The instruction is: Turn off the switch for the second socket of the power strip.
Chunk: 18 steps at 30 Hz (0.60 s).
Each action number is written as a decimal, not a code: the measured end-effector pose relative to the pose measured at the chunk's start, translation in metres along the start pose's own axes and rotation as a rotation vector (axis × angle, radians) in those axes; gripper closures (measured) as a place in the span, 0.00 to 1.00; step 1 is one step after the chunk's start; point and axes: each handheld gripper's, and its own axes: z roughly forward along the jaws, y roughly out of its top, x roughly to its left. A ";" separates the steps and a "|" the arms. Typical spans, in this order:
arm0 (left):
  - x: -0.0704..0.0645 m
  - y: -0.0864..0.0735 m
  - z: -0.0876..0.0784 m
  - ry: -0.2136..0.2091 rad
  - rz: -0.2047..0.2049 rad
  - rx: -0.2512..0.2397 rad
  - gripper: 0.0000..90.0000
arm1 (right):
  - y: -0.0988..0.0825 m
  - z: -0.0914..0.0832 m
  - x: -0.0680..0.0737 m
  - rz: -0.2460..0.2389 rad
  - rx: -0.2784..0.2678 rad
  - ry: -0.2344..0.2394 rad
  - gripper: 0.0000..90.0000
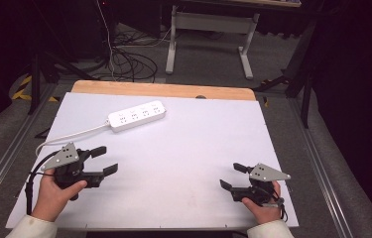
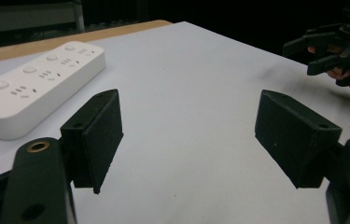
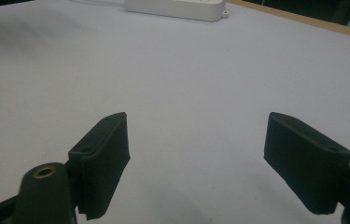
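White sheeting covers the bench [image 1: 183, 163]; a white power strip [image 1: 137, 115] lies at its far left, well apart from both claws; likely rigid, light, slick plastic, best pinched across its narrow sides; left claw [image 1: 105, 160] and right claw [image 1: 232, 176] hover released, empty.

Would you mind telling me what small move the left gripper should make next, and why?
Probably ease the left gripper forward toward the white power strip. Its fingers stand wide open with nothing between them, and the strip lies untouched on the table just ahead of it, closer to it than to the right gripper, which is also open and empty.
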 end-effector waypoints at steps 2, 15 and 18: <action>0.000 -0.007 0.000 0.000 -0.005 0.007 0.26 | 0.000 0.000 0.000 -0.007 0.002 -0.004 0.25; 0.002 -0.048 0.003 0.038 0.009 0.071 0.26 | 0.000 -0.001 0.000 -0.008 0.001 0.000 0.25; 0.002 -0.049 0.002 0.043 0.043 0.089 0.26 | -0.001 -0.001 0.000 -0.008 0.002 0.002 0.25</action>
